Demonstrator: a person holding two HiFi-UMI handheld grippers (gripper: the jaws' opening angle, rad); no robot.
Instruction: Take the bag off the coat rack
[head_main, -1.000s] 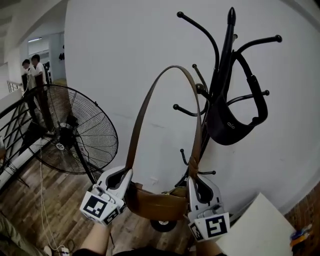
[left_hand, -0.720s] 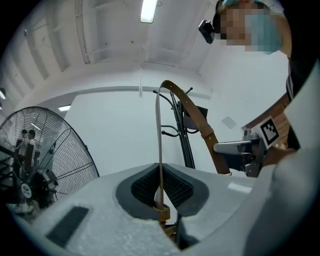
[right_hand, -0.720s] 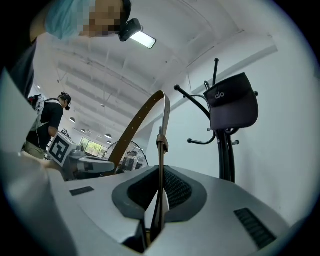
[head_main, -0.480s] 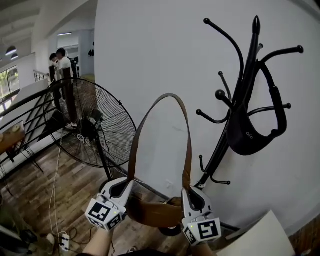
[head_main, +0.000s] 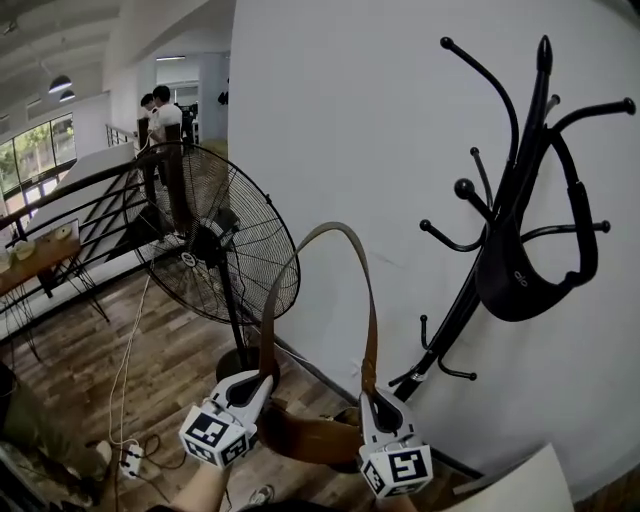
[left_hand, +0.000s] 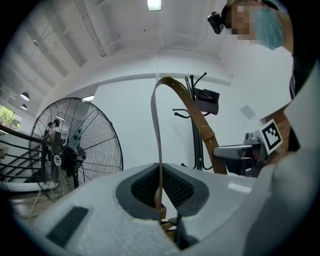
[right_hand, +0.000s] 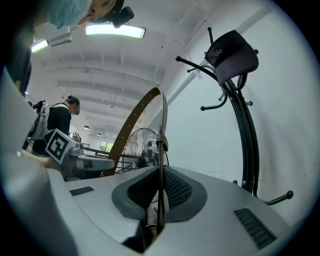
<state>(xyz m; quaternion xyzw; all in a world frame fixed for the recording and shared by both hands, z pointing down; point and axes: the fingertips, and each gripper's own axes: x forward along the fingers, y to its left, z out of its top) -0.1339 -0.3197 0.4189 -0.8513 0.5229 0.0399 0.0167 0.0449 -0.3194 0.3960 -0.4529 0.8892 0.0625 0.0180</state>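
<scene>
A brown leather bag (head_main: 312, 440) hangs between my two grippers, low in the head view. Its long strap (head_main: 335, 232) arches up over them, apart from the black coat rack (head_main: 520, 170) by the white wall at the right. My left gripper (head_main: 247, 385) is shut on the strap's left end. My right gripper (head_main: 372, 402) is shut on its right end. In the left gripper view the strap (left_hand: 172, 92) runs edge-on between the pads of the left gripper (left_hand: 160, 192). The right gripper (right_hand: 160, 192) view shows the same pinch. A dark bag (head_main: 525, 285) still hangs on the rack.
A big black pedestal fan (head_main: 225, 245) stands on the wooden floor left of the bag. Behind it runs a dark railing (head_main: 70, 215), with people (head_main: 160, 115) further back. A power strip and cable (head_main: 130, 458) lie on the floor. A white board corner (head_main: 520, 485) shows at bottom right.
The bag and both grippers have drawn away from the rack, leftward and lower in view. The strap, close to the hooks before, now stands apart from them.
</scene>
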